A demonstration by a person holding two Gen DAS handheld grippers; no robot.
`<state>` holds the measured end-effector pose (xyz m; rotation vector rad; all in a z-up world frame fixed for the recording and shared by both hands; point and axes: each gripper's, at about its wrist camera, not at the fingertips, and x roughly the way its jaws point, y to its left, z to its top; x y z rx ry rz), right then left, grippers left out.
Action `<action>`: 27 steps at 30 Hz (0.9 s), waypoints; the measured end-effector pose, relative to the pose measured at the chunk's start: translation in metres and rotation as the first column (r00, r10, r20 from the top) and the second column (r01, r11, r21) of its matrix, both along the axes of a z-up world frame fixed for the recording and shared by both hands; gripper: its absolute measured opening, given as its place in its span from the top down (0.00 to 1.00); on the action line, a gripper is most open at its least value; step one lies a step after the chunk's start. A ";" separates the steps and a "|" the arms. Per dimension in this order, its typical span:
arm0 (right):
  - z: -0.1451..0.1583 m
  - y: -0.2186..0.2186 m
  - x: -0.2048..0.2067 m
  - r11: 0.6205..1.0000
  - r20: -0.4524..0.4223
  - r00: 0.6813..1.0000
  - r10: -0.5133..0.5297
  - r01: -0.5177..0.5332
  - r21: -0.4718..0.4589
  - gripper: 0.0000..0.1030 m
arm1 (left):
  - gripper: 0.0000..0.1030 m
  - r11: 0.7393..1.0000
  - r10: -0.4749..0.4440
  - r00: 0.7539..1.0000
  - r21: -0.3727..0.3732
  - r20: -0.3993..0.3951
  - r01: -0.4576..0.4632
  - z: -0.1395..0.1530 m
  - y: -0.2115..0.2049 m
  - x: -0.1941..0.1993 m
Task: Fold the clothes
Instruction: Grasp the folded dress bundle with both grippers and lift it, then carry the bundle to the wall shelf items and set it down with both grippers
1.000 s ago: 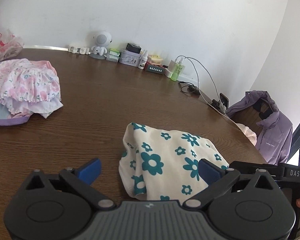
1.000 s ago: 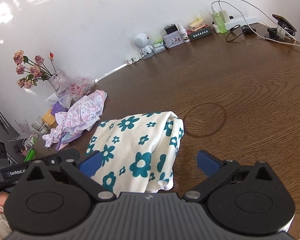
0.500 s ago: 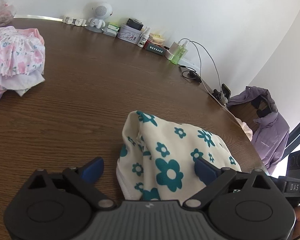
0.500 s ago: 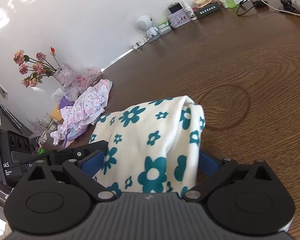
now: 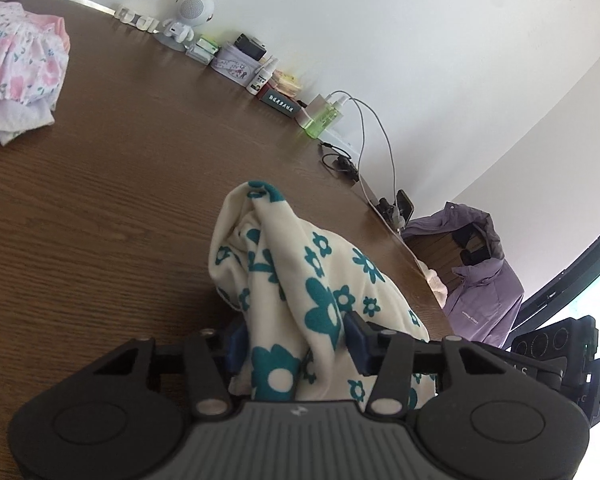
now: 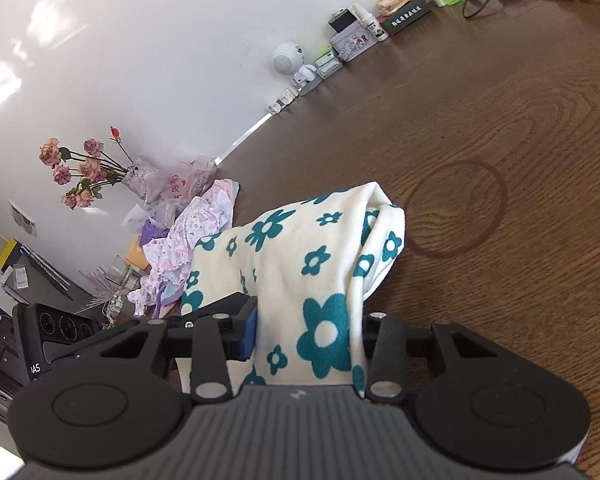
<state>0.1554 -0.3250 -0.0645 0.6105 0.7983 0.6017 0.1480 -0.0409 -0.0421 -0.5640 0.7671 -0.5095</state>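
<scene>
A cream garment with teal flowers (image 5: 300,272) lies bunched on the brown wooden table (image 5: 100,200). My left gripper (image 5: 296,344) is shut on its near edge, the cloth pinched between the blue pads. My right gripper (image 6: 308,336) is shut on the same garment (image 6: 300,248) from the other side. The cloth rises in a fold between the two grippers. The left gripper body (image 6: 52,340) shows in the right wrist view, the right gripper body (image 5: 556,352) in the left wrist view.
A pile of pink floral clothes (image 5: 16,64) lies at the table's far left, also seen in the right wrist view (image 6: 188,240). Small bottles, boxes and a white robot figure (image 5: 188,16) line the wall. Cables (image 5: 360,140), a vase of roses (image 6: 84,168), a purple jacket on a chair (image 5: 480,272).
Both grippers moved in over the flowered garment's edge and closed on it. The cloth has bunched up and lifted between them.
</scene>
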 end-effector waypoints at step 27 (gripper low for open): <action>0.111 0.056 0.344 0.983 0.162 0.985 0.063 -0.034 -0.178 0.62 | 0.54 0.987 0.161 0.985 -0.028 0.060 -0.160 0.072 0.032 0.341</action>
